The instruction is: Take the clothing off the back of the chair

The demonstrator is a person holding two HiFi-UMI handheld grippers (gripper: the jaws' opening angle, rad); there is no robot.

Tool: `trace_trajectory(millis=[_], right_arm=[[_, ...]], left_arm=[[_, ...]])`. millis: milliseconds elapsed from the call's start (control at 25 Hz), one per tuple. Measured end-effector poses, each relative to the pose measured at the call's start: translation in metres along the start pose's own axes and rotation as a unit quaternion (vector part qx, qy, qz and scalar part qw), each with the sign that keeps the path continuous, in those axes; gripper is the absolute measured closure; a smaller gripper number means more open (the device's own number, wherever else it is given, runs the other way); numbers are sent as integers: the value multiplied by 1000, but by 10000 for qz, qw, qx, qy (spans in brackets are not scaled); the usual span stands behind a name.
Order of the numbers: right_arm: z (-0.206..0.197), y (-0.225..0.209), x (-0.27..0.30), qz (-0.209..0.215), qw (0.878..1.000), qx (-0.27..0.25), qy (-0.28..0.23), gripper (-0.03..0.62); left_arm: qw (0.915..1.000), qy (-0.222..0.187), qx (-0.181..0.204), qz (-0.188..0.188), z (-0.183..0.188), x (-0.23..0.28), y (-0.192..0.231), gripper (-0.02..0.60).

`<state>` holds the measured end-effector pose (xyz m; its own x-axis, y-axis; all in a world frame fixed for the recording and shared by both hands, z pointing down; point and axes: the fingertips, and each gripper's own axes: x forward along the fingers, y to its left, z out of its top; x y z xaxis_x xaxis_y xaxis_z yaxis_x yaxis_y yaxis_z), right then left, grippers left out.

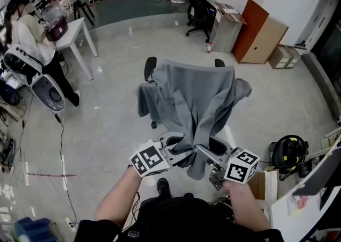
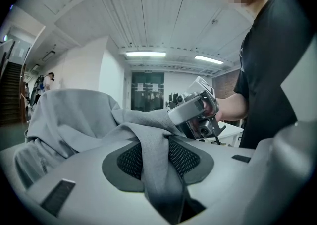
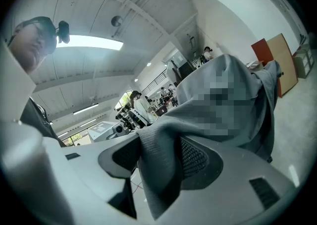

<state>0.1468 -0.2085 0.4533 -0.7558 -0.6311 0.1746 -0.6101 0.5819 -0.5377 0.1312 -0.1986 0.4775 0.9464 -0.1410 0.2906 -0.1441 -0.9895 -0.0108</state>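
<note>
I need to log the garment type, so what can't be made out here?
- Office chair back: head view, the grey garment covers it.
- Garment's collar or hood: head view, folds hide it.
- Garment's middle: right gripper view, a mosaic patch lies over it.

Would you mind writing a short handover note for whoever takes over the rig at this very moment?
Left gripper: jaws partly open. A fold of the grey garment lies between them and does not look clamped.
Right gripper: also partly open, with the same garment's fabric between its jaws.
Garment: draped over the back of the office chair, with its near end hanging down to both grippers.
Done: both grippers are at the garment's near end.
Left: close on the fabric and lift it clear of the chair back. It is not yet off.
</note>
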Motion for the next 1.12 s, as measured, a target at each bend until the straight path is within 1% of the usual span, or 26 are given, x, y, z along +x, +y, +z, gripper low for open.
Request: trace_trajectory(millis=[120,240,400,520,560,640,720,800,920,1000,1120], right_arm=[[-4,2,1,131,9999,35,67,359],[-8,6,3,186,9997,-17,174,359],[-12,11,7,121,9986,-330,391,359],[-16,13,12,5,9962,-596,631,370],[-18,14,13,-24,9952,-675,707,379],[-22,16,13,-63,9931,-846,809,418],[-25,18,14,-100,9911,-1031,840,480],[-27,17,14,-125,9900,-1129,834,527],[-20,10,9,-176,9910,-1126,702,540],[-11,1,2,-287,9925,-1053,543,545],[0,-13,-11,-432,9946,-887,323,546]], left_arm=[[9998,98,84,-153,-4,-2,-5,427],[9997,122,125,-193,-4,-3,-8,422],[9992,229,268,-175,-3,2,-15,423],[9979,443,461,-75,-7,6,-16,426],[9972,538,528,-29,-11,6,-16,426],[9956,710,609,47,-17,8,-15,428],[9950,793,601,93,-20,9,-16,426],[9954,762,570,122,-21,11,-17,427],[9976,543,412,112,-18,10,-16,417],[9986,422,288,125,-16,5,-15,379],[9990,336,229,208,-14,-2,-10,379]])
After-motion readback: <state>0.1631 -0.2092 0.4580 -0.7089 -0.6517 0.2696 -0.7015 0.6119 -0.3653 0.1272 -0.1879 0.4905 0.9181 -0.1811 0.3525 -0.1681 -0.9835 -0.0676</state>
